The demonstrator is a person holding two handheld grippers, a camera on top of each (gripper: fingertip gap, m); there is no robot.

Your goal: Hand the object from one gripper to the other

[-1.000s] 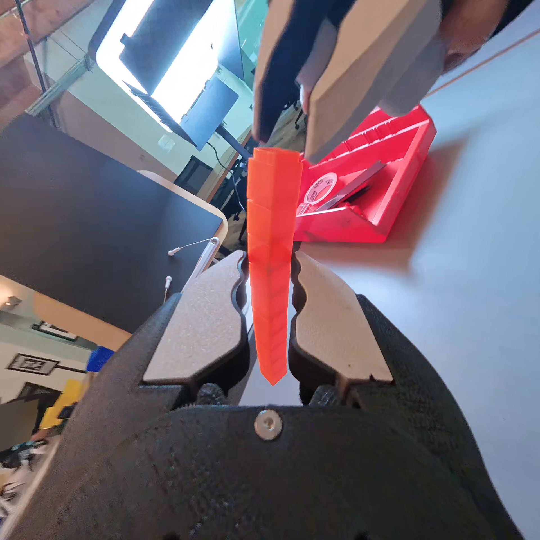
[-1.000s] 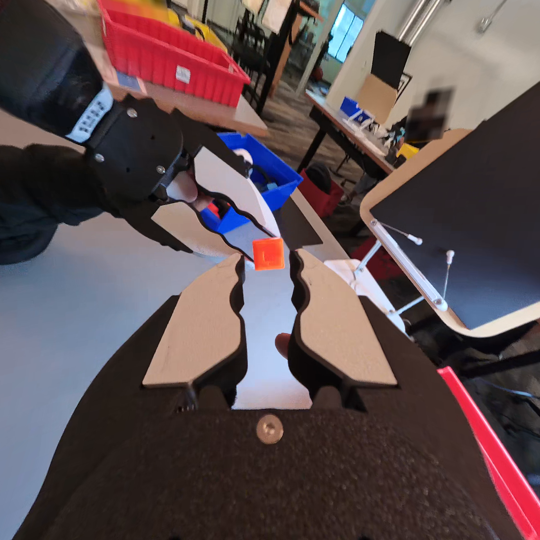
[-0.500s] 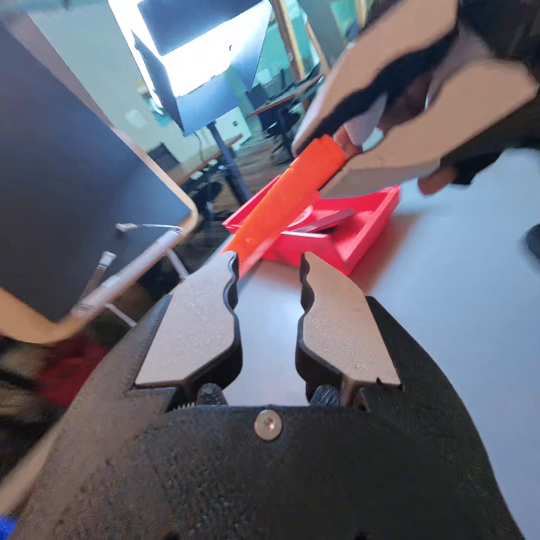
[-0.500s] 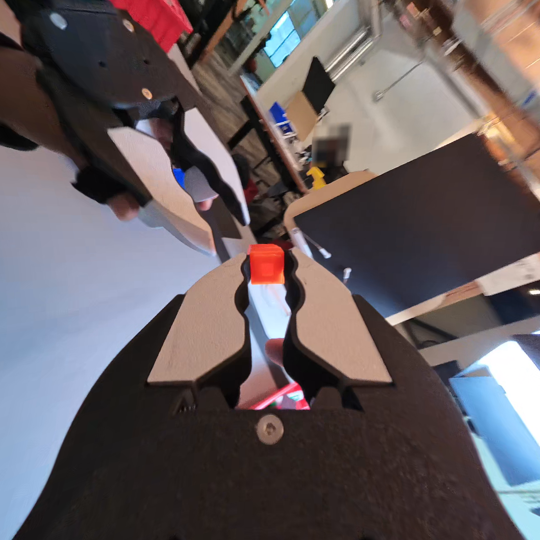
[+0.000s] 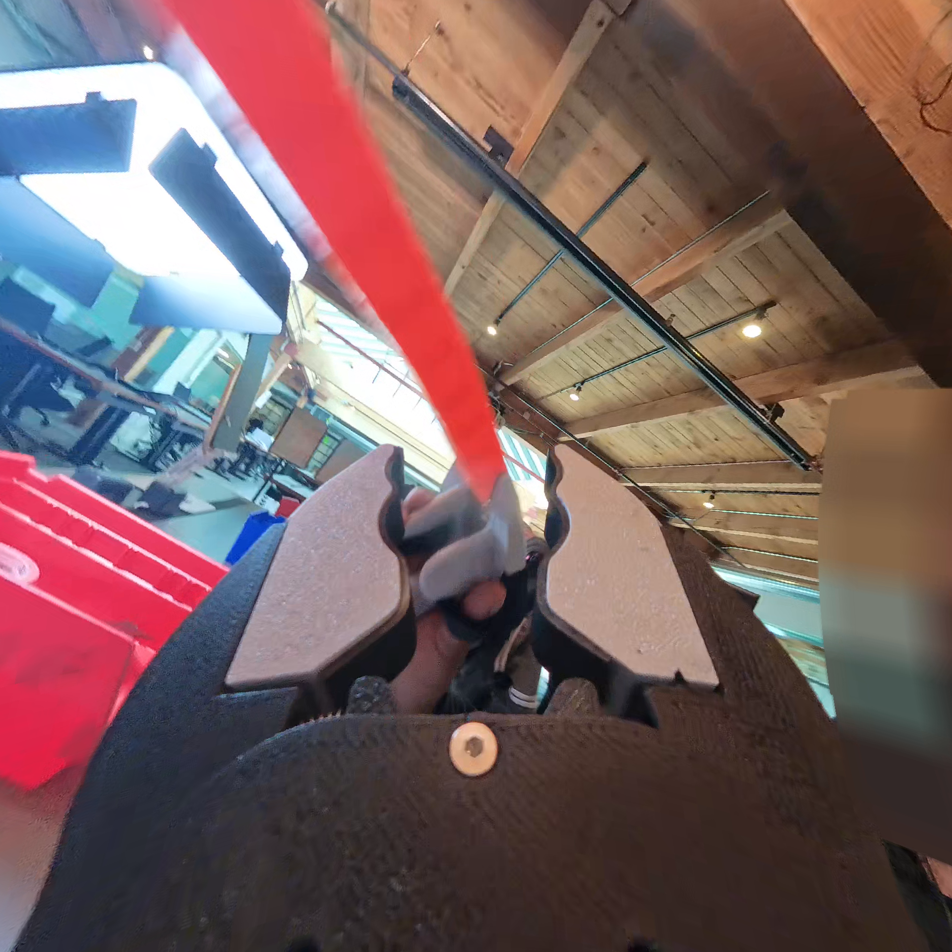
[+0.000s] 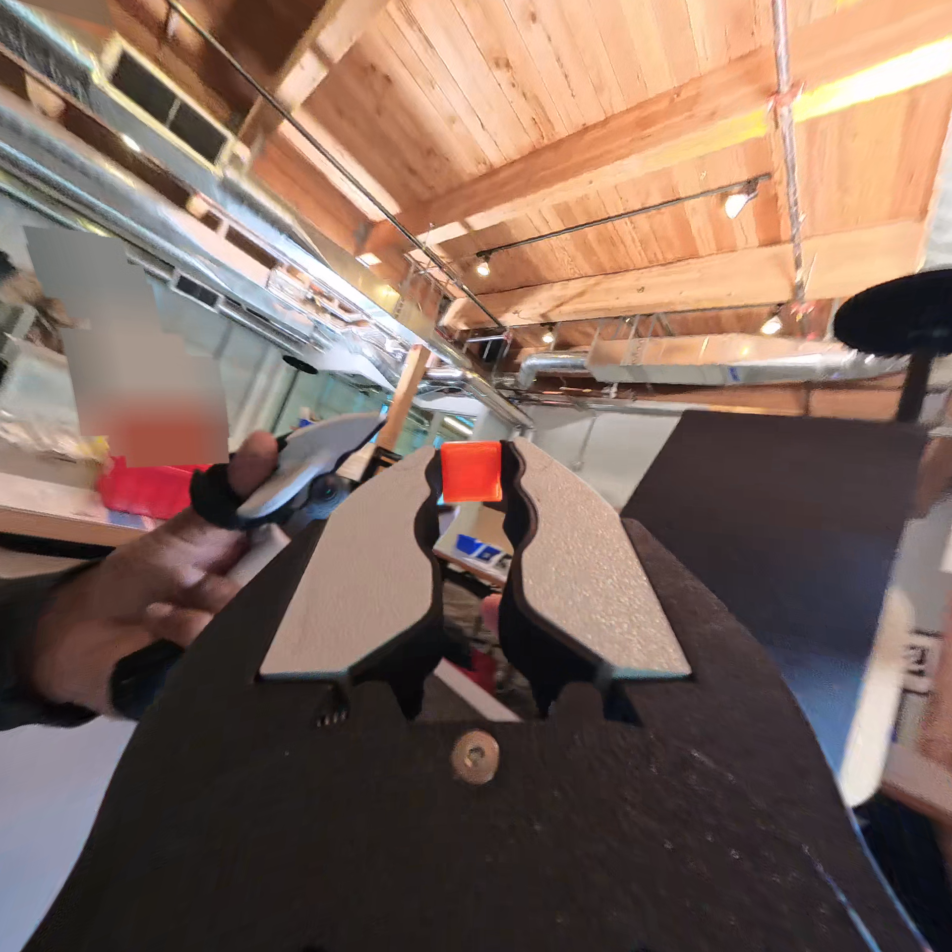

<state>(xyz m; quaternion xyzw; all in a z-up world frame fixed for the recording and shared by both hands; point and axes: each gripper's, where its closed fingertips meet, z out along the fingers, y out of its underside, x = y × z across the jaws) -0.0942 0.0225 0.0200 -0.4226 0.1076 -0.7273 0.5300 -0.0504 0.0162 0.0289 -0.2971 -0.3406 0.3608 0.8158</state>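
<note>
Now that the left gripper has let go and its jaws stand wide and empty, the orange bar sits clamped at the tips of the right gripper, so the handover looks complete.

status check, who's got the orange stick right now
Right tongs shut on stick, end-on between tips. Left tongs open, empty; stick crosses its view, held by the other tongs. Nothing in the way.

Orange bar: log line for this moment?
orange bar | right gripper shut on it | left gripper open, empty | handover done
</note>
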